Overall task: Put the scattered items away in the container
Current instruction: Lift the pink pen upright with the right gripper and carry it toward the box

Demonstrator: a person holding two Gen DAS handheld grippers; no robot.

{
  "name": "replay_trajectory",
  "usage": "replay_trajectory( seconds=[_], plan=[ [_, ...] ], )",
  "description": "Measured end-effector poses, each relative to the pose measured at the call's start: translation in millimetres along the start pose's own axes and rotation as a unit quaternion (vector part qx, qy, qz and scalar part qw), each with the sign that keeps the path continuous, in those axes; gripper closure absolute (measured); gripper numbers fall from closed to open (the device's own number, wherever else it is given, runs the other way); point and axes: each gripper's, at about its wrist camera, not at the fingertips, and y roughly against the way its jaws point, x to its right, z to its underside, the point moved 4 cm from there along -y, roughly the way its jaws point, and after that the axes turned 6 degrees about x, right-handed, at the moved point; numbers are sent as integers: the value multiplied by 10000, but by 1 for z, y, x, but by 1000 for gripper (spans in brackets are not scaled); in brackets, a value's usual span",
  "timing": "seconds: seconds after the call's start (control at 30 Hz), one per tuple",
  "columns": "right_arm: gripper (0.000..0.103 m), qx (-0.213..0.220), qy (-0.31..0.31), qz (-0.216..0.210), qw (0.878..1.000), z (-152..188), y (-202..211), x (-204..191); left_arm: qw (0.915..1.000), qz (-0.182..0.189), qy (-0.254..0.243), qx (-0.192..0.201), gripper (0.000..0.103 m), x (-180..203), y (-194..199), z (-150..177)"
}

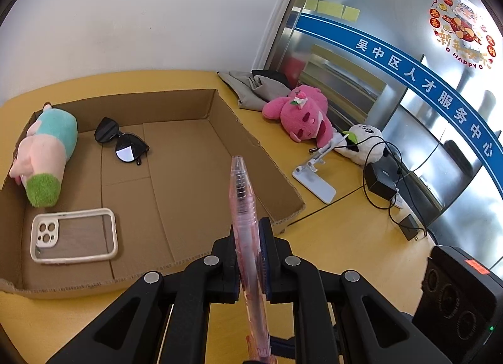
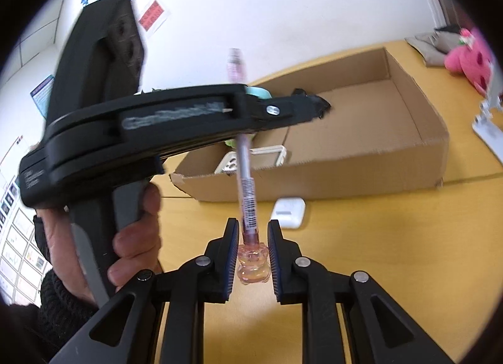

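Inside the cardboard box [image 1: 188, 156], bare floor lies open across the middle and right, up to the far wall. The left side is taken: a plush pig [image 1: 44, 150] along the left wall, sunglasses [image 1: 121, 140] just right of it, a phone case [image 1: 74, 235] at the near-left corner. The box's low walls ring the way in. Right of the box, the worktop [image 1: 339, 238] is crowded by a pink plush [image 1: 298, 112], a white stand [image 1: 314, 178] and trailing cables [image 1: 382, 175]. An earbud case [image 2: 288, 211] lies just before the box's near wall.
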Motion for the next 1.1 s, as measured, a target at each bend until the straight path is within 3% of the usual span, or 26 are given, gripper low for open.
replay_trajectory(
  seconds=[0.07,0.33,0.5,0.73,1.1],
  plan=[
    [93,48,144,-16,9999,-5,0,-5,10000,-25,-27,-31,94,-3,-4,-6],
    [93,13,2,-96,10000,-32,-14,9,9998,118,-99,-118,94,-4,-23,-34],
    [87,2,-145,-117,9998,-52,-26,25,9995,286,26,-133,94,-8,-31,-46],
    [94,20,196,84,9998,-70,-47,27,9997,224,-21,-122,94,-16,-42,-62],
    [94,-263,-5,115,9996,-140,-85,53,9992,180,85,-339,93,-58,-96,-133]
  ],
)
